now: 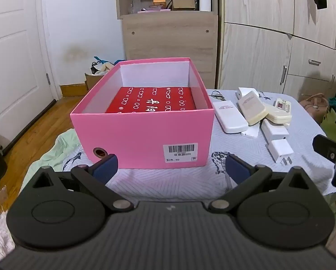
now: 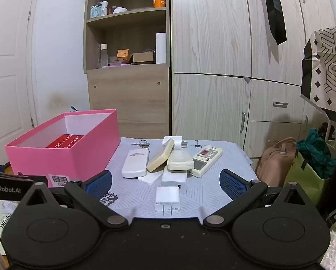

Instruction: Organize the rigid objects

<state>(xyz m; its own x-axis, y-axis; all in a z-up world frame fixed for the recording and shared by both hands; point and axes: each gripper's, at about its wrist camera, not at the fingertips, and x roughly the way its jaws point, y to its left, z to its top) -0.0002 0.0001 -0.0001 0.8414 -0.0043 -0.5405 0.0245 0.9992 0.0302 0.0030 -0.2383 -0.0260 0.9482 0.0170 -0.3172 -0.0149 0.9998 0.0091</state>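
A pink box (image 1: pixel 143 139) (image 2: pixel 62 153) stands open on the grey quilted surface, with a red patterned box (image 1: pixel 152 101) (image 2: pixel 65 140) lying flat inside it. Right of it lies a pile of white and cream remotes (image 1: pixel 252 110) (image 2: pixel 158 157) and chargers, with a white plug adapter (image 1: pixel 281 151) (image 2: pixel 168 196) nearest. My left gripper (image 1: pixel 171 168) is open just in front of the pink box, nothing between its blue pads. My right gripper (image 2: pixel 165 183) is open, its fingers either side of the plug adapter without touching it.
A key ring (image 2: pixel 142 144) lies behind the remotes. A wooden shelf unit (image 2: pixel 127 67) and wardrobe doors (image 2: pixel 213 67) stand behind the surface. Bags (image 2: pixel 309 164) crowd the floor at the right. A white door (image 1: pixel 12 67) and wooden floor are at the left.
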